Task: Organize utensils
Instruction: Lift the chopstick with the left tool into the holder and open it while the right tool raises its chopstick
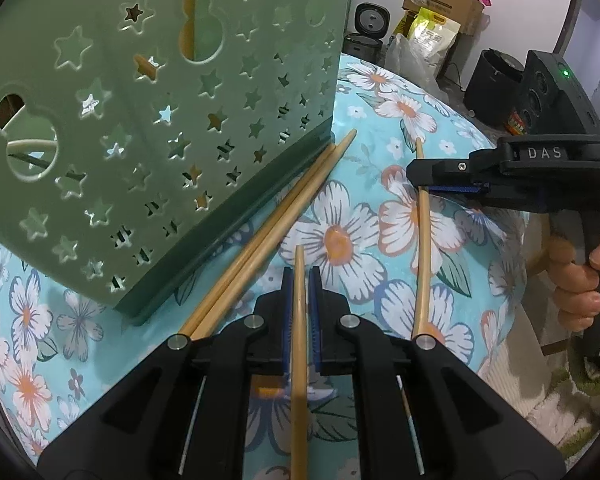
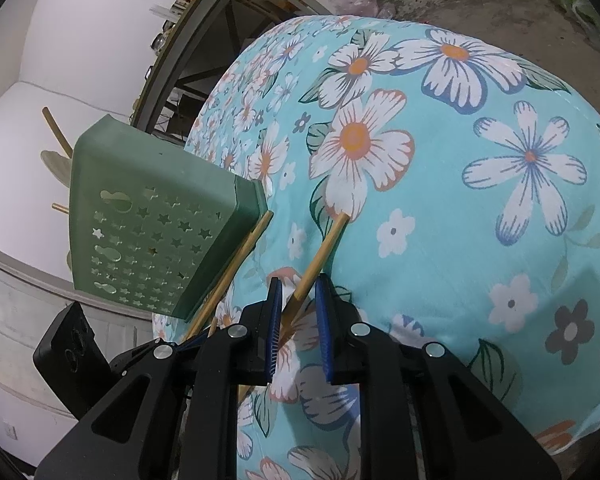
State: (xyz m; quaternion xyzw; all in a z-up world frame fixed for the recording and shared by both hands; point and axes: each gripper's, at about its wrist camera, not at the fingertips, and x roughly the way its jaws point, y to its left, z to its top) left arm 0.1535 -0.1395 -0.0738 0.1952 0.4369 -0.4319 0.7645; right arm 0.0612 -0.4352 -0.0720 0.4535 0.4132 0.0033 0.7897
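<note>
Left gripper [image 1: 300,280] jaws narrow around chopstick [image 1: 300,320], axis along fingers; right gripper [image 2: 296,300] jaws wider, straddled second chopstick [image 2: 320,256] lying diagonally.

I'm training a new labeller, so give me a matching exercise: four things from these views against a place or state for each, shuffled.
Things:
1. left gripper
2. right gripper
3. chopstick pair
4. green holder

Places or states:
A. lying against the holder's base
B. standing on the floral cloth, star cut-outs
C. fingers close around one chopstick
D. fingers wider apart, a chopstick between them

Pairs: 1-C, 2-D, 3-A, 4-B
</note>
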